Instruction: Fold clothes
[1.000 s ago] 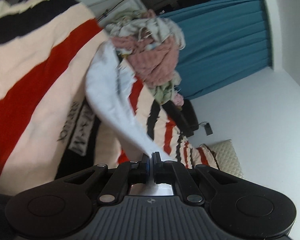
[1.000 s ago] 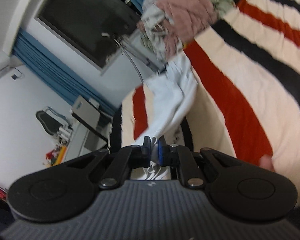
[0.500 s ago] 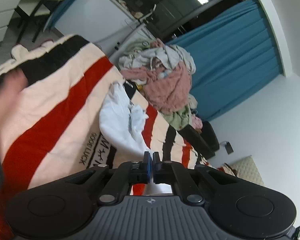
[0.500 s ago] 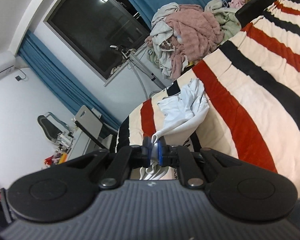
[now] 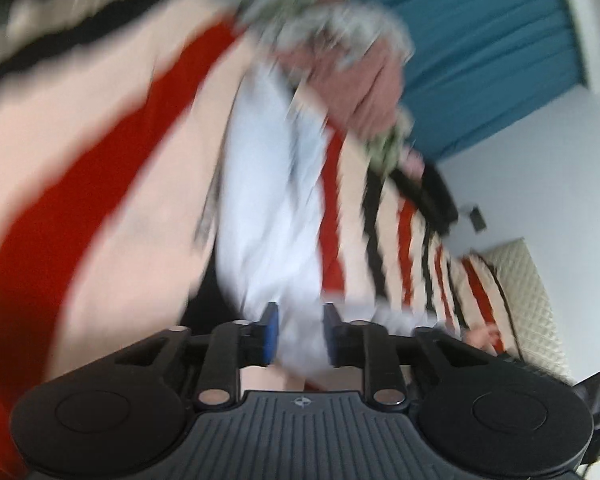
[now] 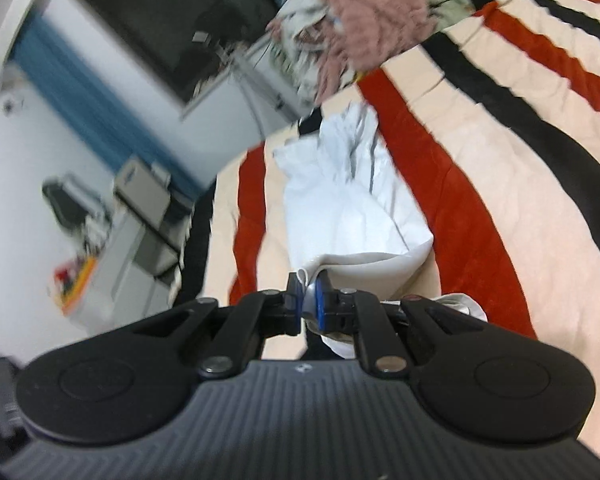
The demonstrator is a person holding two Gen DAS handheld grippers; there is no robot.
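Note:
A white garment [image 6: 352, 208] lies stretched on the striped red, black and cream blanket [image 6: 500, 152]. My right gripper [image 6: 307, 296] is shut on its near edge. In the blurred left wrist view the same white garment [image 5: 272, 200] runs away from me, and my left gripper [image 5: 298, 332] has its jaws apart with the cloth loose between the blue pads.
A heap of pink, white and green clothes [image 6: 364, 28] sits at the far end of the bed, also in the left wrist view [image 5: 352, 64]. Blue curtains [image 5: 488, 48], a dark window [image 6: 172, 20] and a desk with drawers [image 6: 140, 232] stand beyond the bed.
My left gripper has opened and let go of the white garment. Both grippers have dropped toward the blanket, and the garment now lies spread out longer. The right gripper stays shut on it.

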